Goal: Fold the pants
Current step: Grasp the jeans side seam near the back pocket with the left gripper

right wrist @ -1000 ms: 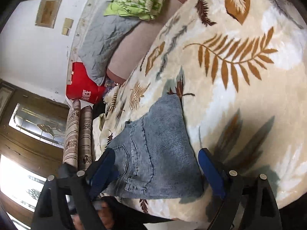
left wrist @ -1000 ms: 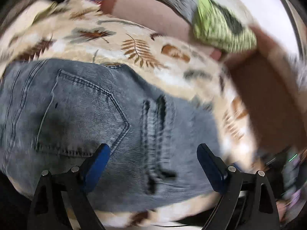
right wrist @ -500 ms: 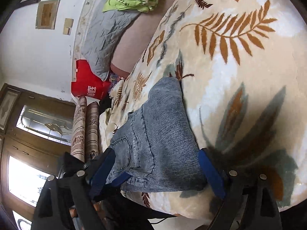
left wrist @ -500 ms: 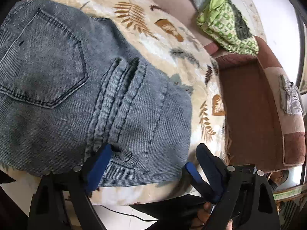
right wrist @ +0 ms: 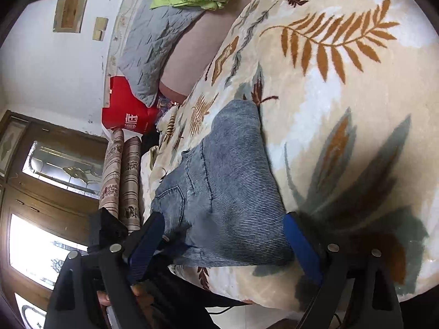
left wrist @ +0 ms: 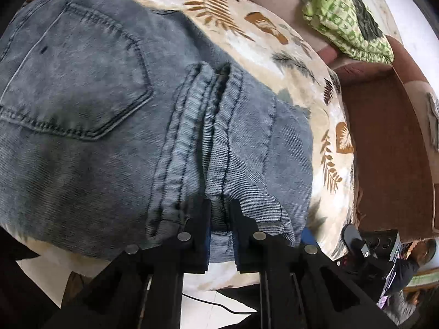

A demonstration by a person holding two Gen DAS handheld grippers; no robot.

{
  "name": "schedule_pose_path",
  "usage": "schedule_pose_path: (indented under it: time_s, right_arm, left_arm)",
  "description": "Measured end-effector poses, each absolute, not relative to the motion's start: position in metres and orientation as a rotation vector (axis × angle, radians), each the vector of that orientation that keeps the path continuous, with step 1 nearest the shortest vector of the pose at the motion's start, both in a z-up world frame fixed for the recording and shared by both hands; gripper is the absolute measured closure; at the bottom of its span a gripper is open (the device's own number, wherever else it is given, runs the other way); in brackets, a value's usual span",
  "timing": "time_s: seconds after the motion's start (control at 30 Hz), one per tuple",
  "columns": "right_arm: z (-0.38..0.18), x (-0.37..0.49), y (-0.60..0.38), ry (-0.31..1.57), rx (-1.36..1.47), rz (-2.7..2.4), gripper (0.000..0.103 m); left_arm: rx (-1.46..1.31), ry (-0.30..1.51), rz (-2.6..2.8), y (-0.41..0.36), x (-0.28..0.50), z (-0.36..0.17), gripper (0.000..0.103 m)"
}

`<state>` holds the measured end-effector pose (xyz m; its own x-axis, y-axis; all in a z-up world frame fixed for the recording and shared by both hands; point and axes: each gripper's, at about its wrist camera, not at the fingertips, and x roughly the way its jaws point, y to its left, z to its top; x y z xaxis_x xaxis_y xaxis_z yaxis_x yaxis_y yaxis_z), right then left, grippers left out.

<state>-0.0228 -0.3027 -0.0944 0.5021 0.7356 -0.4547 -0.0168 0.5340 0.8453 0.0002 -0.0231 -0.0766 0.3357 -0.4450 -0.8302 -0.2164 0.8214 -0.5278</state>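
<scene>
Folded grey-blue jeans (left wrist: 115,126) lie on a cream blanket with a leaf print (left wrist: 299,63), back pocket up. My left gripper (left wrist: 221,219) is shut on the jeans' near edge, at the thick stacked hems and seams. In the right wrist view the same jeans (right wrist: 227,192) lie by the blanket's near edge. My right gripper (right wrist: 222,235) is open, its blue fingers either side of the jeans' near right corner, just above the cloth.
A green patterned cloth (left wrist: 348,19) and a grey quilted cushion (right wrist: 153,41) lie on the brown sofa (left wrist: 389,142) behind. A red bag (right wrist: 126,115) and rolled patterned mats (right wrist: 120,175) stand by the wooden door. The blanket's near edge drops to the white floor (left wrist: 208,304).
My left gripper has moved in to the jeans' near edge and shut on the stacked hems. My right gripper has come closer to the jeans' corner and stays open.
</scene>
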Motion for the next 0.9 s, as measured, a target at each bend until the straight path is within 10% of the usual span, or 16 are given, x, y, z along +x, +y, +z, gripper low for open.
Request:
schedule_pose_path:
  time_s: [0.4, 0.67, 0.9]
  right_arm:
    - [-0.034, -0.020, -0.295, 0.817, 0.879, 0.631, 0.012]
    - [-0.098, 0.013, -0.263, 1.125, 0.884, 0.597, 0.005]
    - [-0.108, 0.021, -0.268, 1.153, 0.917, 0.614, 0.005]
  left_arm:
    - [-0.506, 1.164, -0.130, -0.011, -0.032, -0.071, 0.091]
    - [-0.424, 1.101, -0.149, -0.011, -0.040, -0.041, 0.089]
    - [-0.216, 0.958, -0.315, -0.061, -0.019, 0.000, 0.047]
